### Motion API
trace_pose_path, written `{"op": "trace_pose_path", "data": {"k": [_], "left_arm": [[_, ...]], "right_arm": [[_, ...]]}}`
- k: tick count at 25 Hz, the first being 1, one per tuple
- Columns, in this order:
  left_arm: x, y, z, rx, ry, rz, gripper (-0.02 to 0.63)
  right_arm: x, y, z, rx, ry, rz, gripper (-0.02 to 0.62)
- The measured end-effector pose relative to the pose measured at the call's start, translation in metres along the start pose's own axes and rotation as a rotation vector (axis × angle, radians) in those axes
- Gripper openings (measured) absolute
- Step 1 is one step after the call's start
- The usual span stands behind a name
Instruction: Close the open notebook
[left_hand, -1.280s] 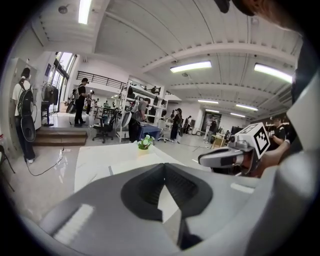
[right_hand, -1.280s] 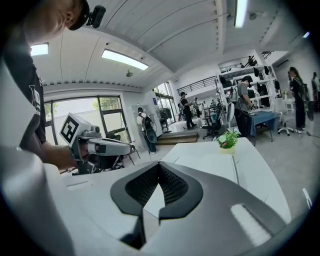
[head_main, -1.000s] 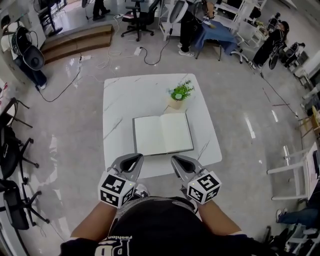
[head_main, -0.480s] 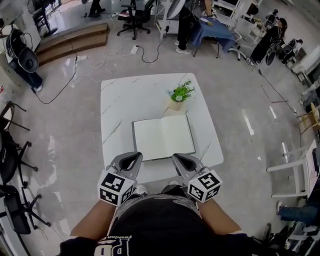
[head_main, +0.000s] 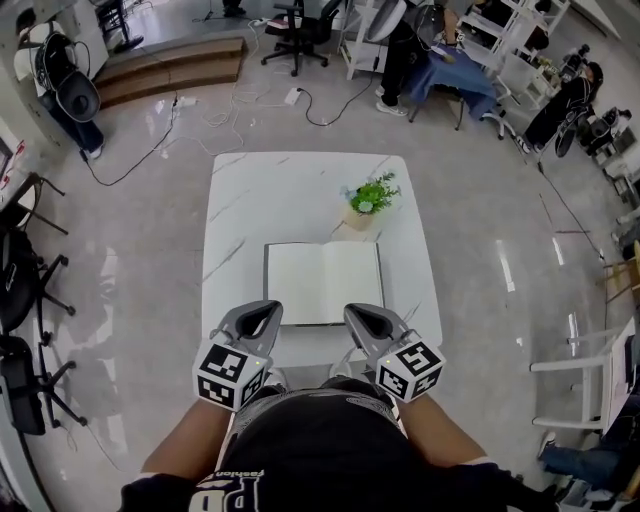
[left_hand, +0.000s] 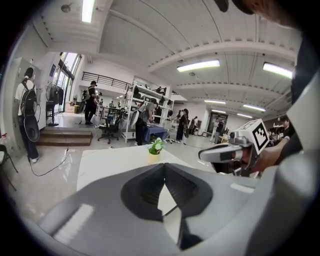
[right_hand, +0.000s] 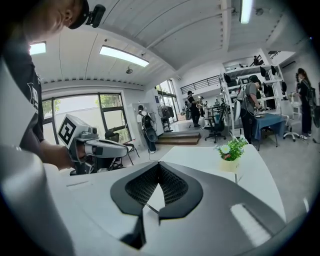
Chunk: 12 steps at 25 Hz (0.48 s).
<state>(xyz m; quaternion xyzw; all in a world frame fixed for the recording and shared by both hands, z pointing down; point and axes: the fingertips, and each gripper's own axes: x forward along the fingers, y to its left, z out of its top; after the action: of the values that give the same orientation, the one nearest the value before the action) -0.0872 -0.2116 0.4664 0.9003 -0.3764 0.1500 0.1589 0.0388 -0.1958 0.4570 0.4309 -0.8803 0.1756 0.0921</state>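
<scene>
Head view, as I see it from above: a square white table (head_main: 240, 200) with faint grey marble veins stands on a glossy pale floor (head_main: 140, 270). Two things rest on it. An open notebook (head_main: 323, 283) lies flat on the near half, blank pages up. A small potted plant (head_main: 368, 200) stands upright just beyond the notebook's far right corner

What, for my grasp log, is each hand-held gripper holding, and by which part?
Nothing. The left hand-held gripper and the right hand-held gripper both have their jaws shut with nothing between them. The open notebook lies flat on the table, ungripped.
</scene>
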Motion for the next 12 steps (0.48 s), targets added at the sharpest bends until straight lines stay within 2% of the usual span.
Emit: {"op": "trace_pose_path", "data": {"k": [12], "left_arm": [[0.015, -0.005, -0.009, -0.016, 0.024, 0.078, 0.057]], "right_arm": [[-0.003, -0.022, -0.008, 0.007, 0.022, 0.058, 0.0]]}}
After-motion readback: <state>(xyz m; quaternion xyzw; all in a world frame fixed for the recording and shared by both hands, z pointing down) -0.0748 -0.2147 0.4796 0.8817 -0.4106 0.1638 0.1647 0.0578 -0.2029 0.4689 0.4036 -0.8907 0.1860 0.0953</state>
